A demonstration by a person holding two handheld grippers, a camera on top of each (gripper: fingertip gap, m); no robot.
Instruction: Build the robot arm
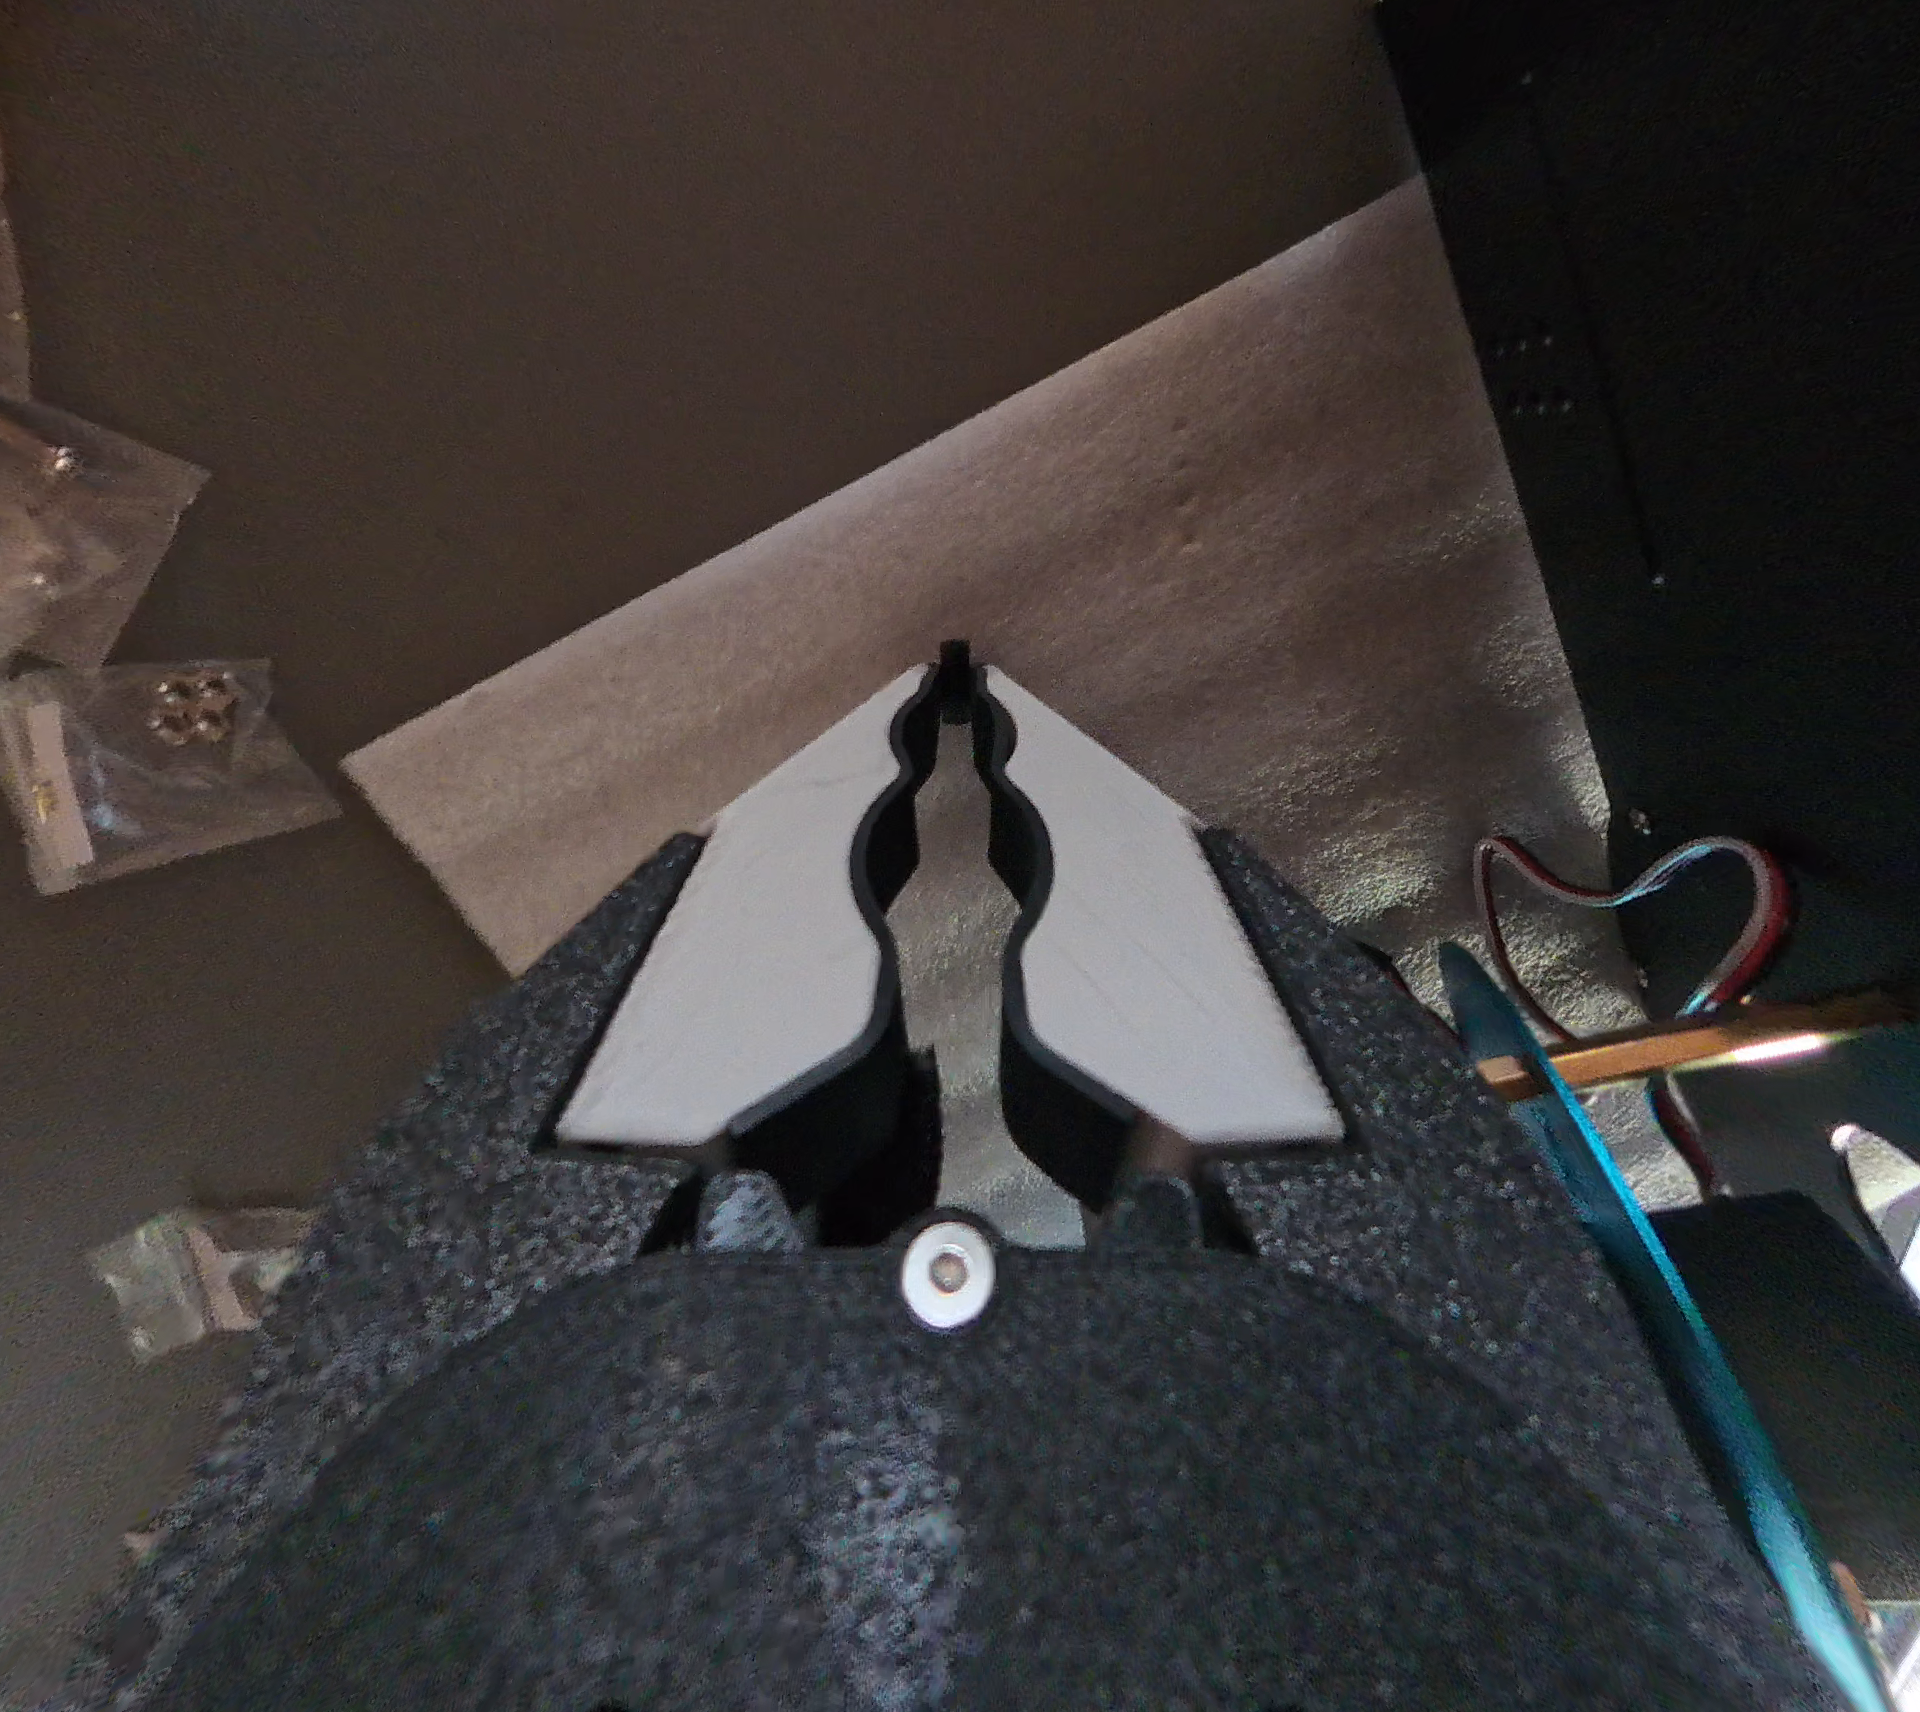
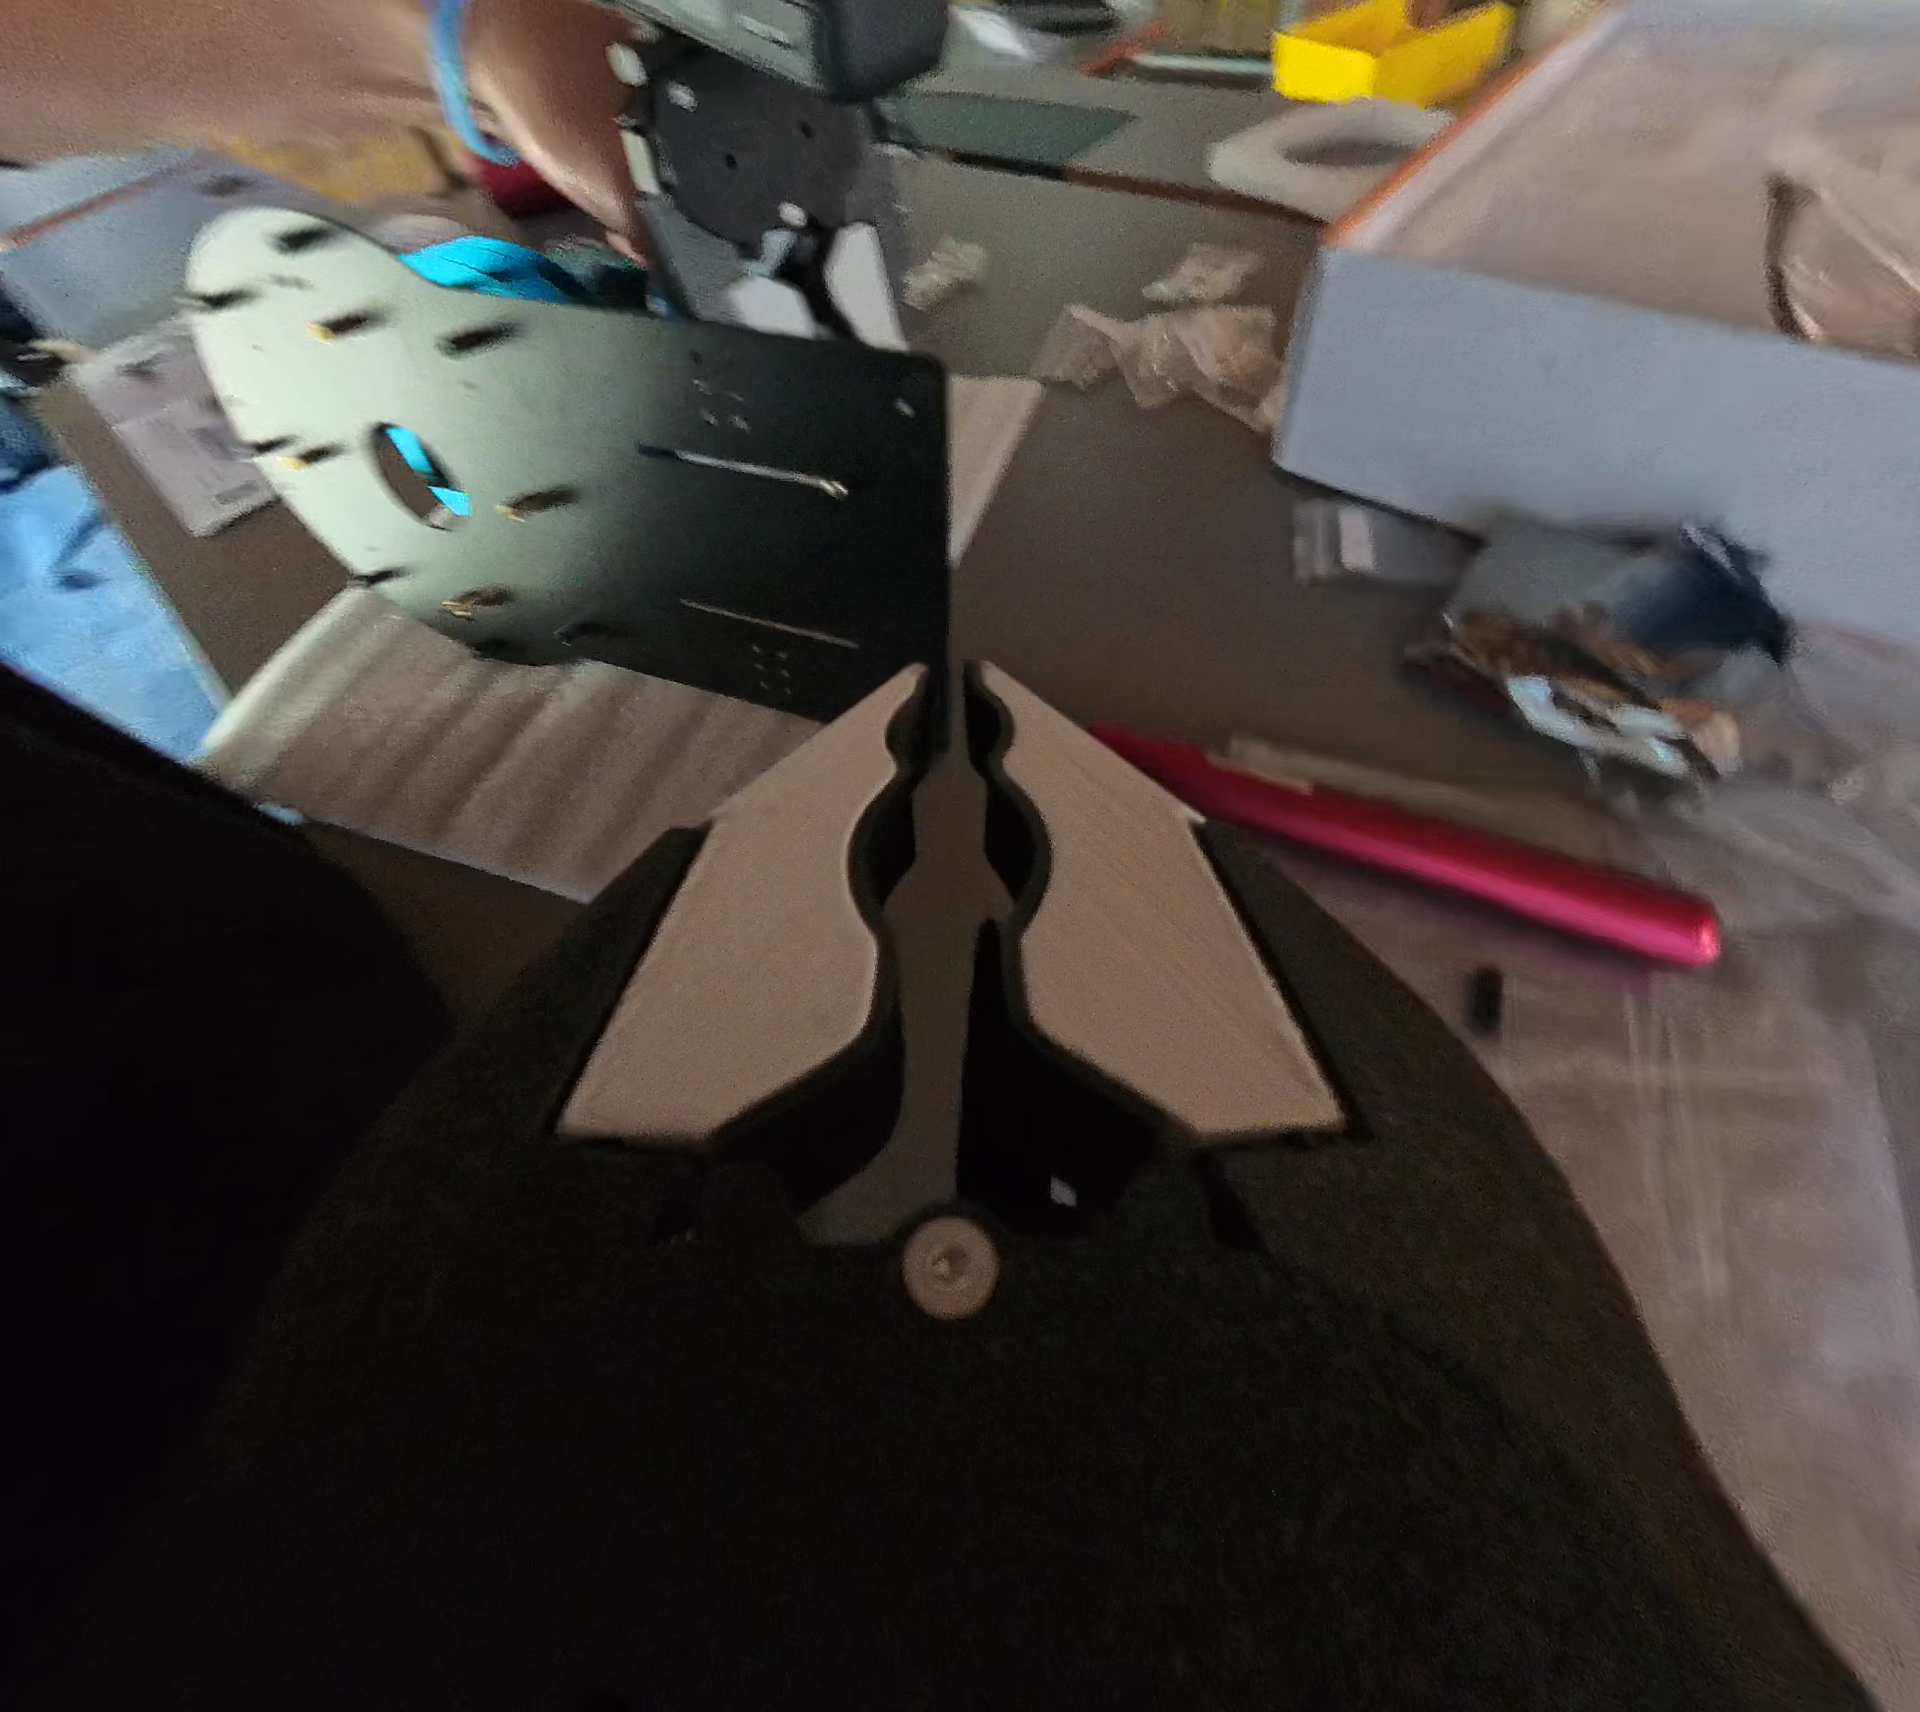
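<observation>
My left gripper [image 1: 954, 675] is shut on a small black part [image 1: 954, 656] held at its tips, just above a grey felt pad [image 1: 1195, 571]. A black metal plate [image 1: 1662, 312] stands to its right. My right gripper [image 2: 948, 675] is shut on the lower right corner of that black slotted plate [image 2: 623, 519] and holds it upright over the pad [image 2: 468, 758]. In the blurred right wrist view, the left gripper [image 2: 810, 291], held by a person's hand [image 2: 312, 31], points down behind the plate's top edge.
Clear bags of small hardware [image 1: 156, 758] lie left of the pad, more bags [image 2: 1174, 343] farther back. A pink cylinder [image 2: 1434, 852] and a small black piece [image 2: 1486, 997] lie at right. A white box [image 2: 1610, 374] stands at right. Coloured wires [image 1: 1745, 893] lie by the plate. Tip to tip, the grippers are about 20 cm apart.
</observation>
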